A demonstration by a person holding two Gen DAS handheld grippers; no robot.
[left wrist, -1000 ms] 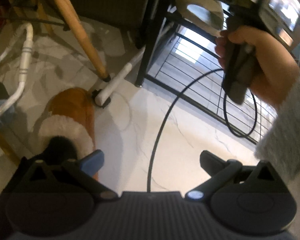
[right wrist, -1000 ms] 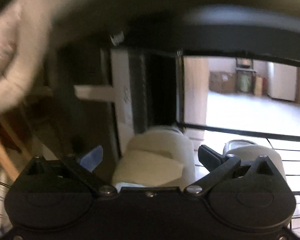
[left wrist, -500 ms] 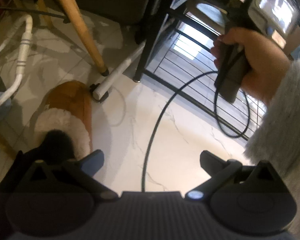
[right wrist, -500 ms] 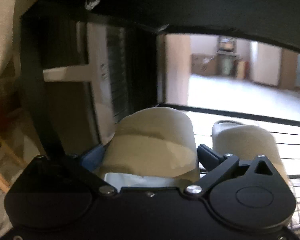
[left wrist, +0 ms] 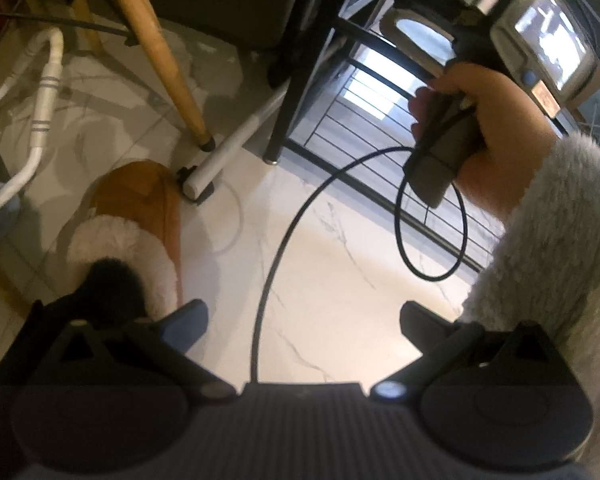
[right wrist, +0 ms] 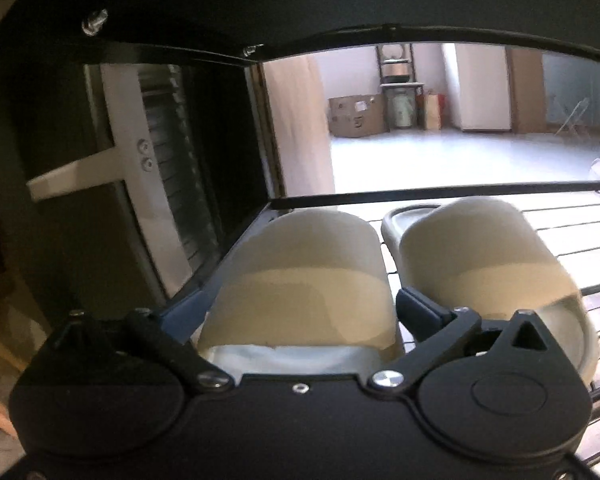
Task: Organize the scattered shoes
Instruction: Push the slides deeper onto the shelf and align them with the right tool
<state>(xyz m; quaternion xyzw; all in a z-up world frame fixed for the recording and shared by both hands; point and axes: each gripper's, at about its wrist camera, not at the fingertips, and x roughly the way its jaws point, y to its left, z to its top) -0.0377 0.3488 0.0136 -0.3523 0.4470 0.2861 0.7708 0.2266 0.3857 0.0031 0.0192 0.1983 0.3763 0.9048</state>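
Left-wrist view: left gripper hangs low over pale marble floor, pointing down and fwd, jaws spread wide w/ nothing between them. Brown slipper w/ white fleece lining lies on the floor just ahead of the left finger, toe end near a wooden chair leg and a white tube foot. On the right side of this view, person's right hand in a fuzzy grey sleeve grips the handle of the other tool, raised at shelf height; black cable loops from it down toward the camera.

Right-wrist view: right gripper reaches level into a black wire shoe rack, between its shelves. Fingers straddle a cream slide sandal, one each side of its strap, about touching; whether they're clamping or just released, can't tell. Sandal sits on the wire shelf at the rack's left end, toe pointing away. Second cream slide sits just beside it to the right, same direction, sides nearly touching. Rest of that shelf, further right, shows bare wires.
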